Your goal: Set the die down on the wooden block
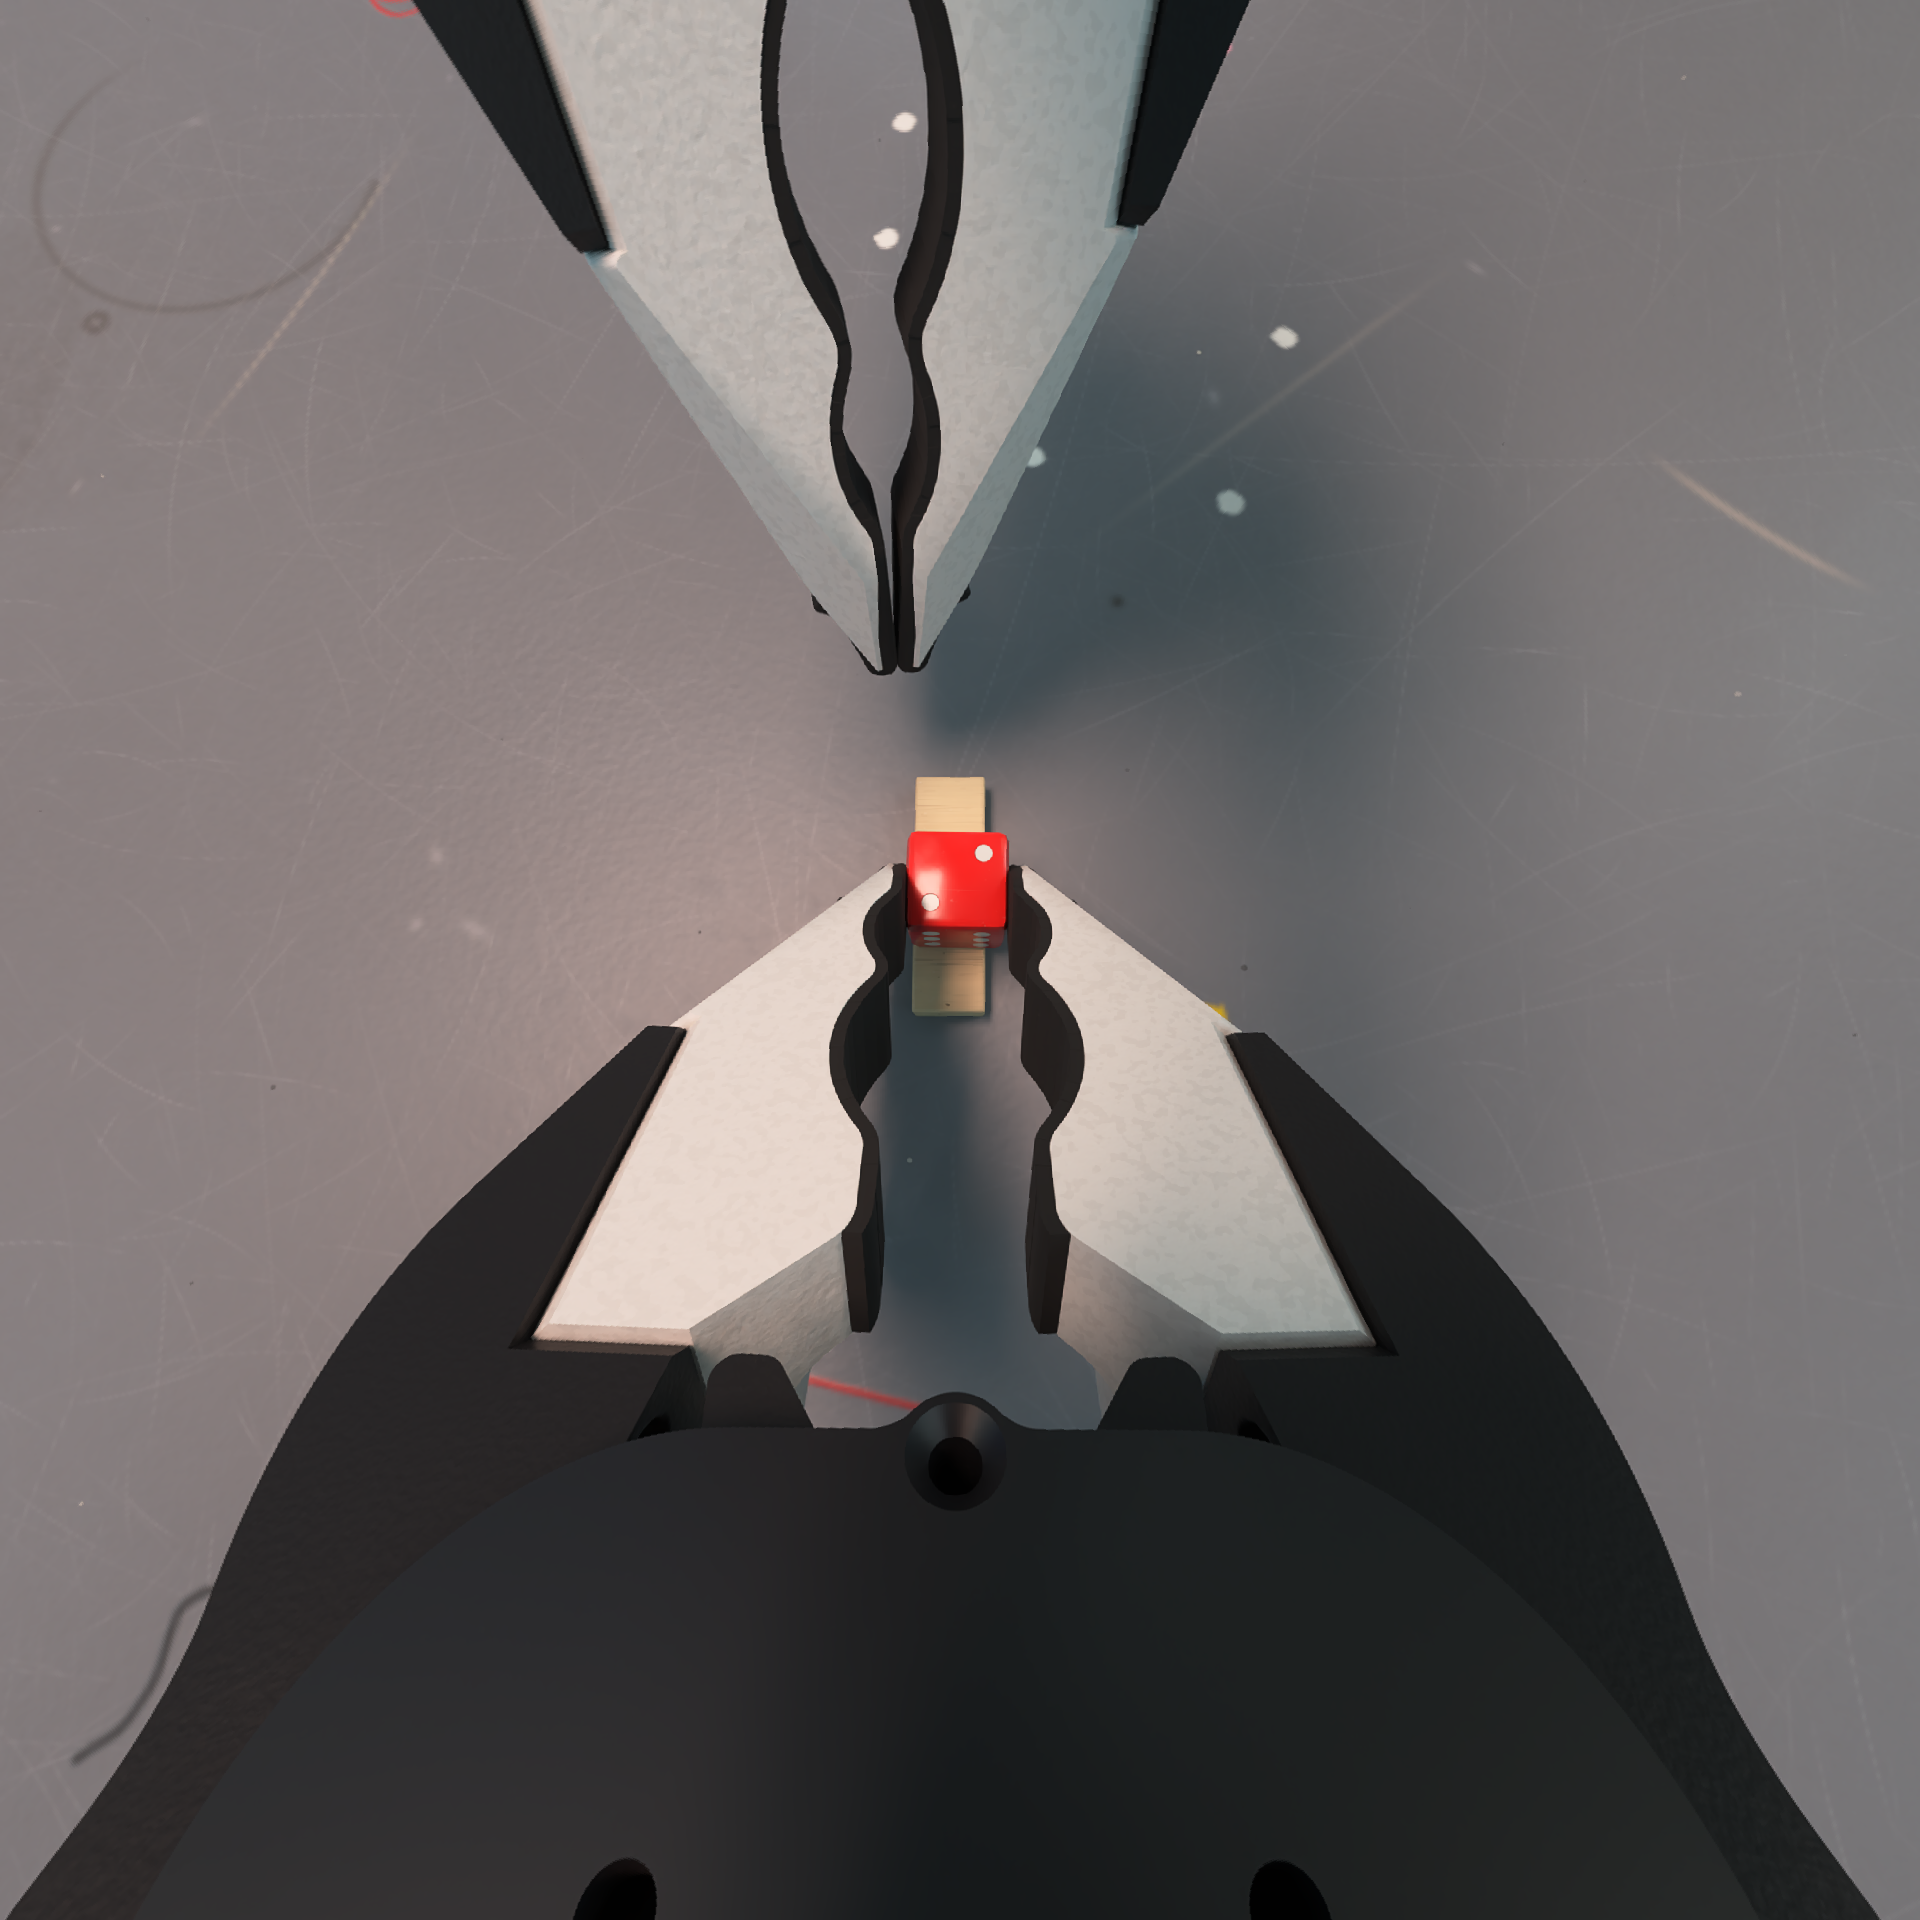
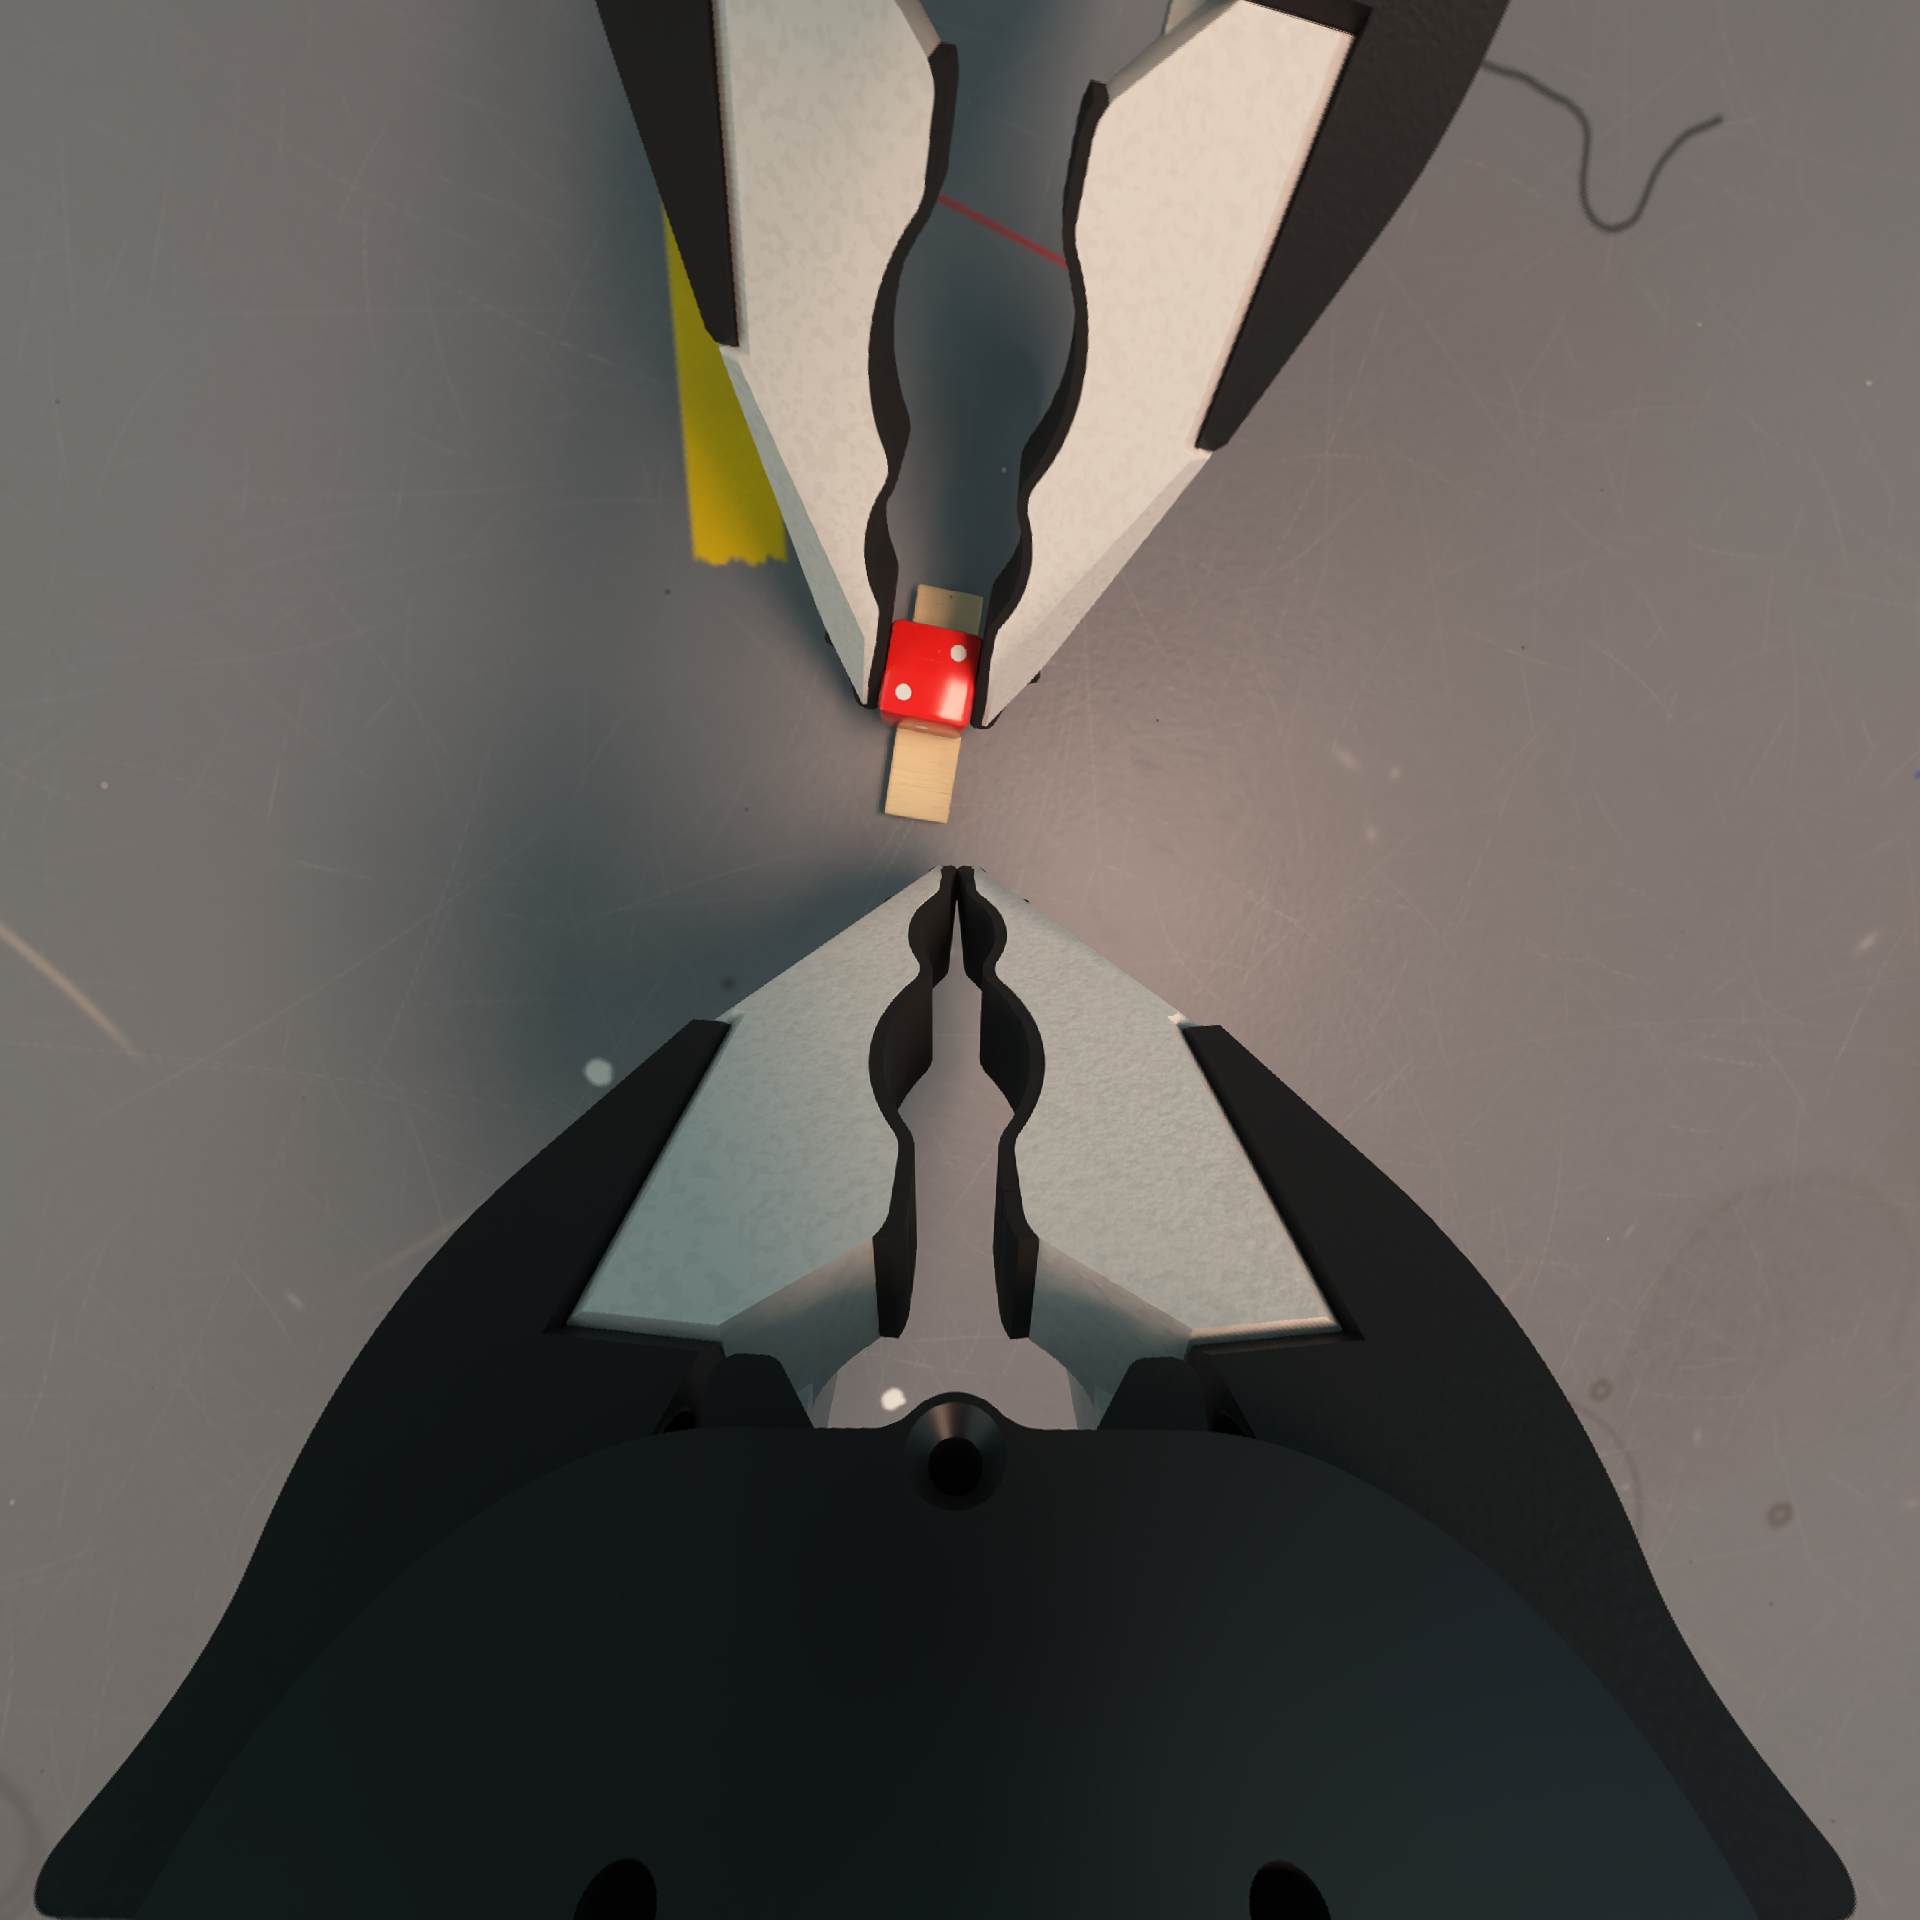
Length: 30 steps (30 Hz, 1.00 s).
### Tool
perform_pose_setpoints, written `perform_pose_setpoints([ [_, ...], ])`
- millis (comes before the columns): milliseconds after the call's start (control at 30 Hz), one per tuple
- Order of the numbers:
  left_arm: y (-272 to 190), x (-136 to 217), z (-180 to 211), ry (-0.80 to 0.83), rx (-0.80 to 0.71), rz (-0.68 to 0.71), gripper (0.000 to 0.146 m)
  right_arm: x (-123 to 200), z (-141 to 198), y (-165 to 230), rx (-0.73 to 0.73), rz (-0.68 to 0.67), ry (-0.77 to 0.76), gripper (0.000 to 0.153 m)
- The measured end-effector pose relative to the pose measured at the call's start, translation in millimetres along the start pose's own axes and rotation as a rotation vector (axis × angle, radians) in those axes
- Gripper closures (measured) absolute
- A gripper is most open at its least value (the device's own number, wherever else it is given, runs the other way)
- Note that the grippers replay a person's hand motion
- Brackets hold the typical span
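A red die [image 1: 956,878] with white pips sits between the fingertips of my left gripper [image 1: 956,883], which is shut on it. The die is over the middle of a pale wooden block [image 1: 950,802] lying on the grey table; whether it touches the block I cannot tell. In the right wrist view the die [image 2: 928,673] and block [image 2: 920,777] show just ahead, with the left gripper [image 2: 928,681] coming from the top. My right gripper [image 2: 954,873] is shut and empty, its tips a short way from the block's near end. It also shows in the left wrist view [image 1: 896,665].
A yellow strip of tape [image 2: 717,436] lies on the scratched grey table [image 2: 312,727] beside the left gripper. A thin red line [image 2: 1003,231] and a dark squiggle [image 2: 1605,166] mark the surface farther off.
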<state>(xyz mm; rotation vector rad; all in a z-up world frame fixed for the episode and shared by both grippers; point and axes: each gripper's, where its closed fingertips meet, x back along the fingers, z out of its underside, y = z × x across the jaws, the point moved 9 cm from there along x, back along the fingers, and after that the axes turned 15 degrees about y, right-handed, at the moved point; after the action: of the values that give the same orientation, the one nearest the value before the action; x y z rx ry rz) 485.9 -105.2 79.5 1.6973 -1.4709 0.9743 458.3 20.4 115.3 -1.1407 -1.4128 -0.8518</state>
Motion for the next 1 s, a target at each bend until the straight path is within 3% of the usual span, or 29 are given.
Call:
perform_pose_setpoints([
  [300, 1, -1, -2, -0.002, -0.003, -0.005, 0.128, 0, -7, -3, 0.043, -0.011, 0.077, 0.153],
  [1000, 1, -3, -3, -0.028, 0.012, -0.017, 0.128, -3, -7, -2, -0.033, -0.003, 0.052, 0.153],
])
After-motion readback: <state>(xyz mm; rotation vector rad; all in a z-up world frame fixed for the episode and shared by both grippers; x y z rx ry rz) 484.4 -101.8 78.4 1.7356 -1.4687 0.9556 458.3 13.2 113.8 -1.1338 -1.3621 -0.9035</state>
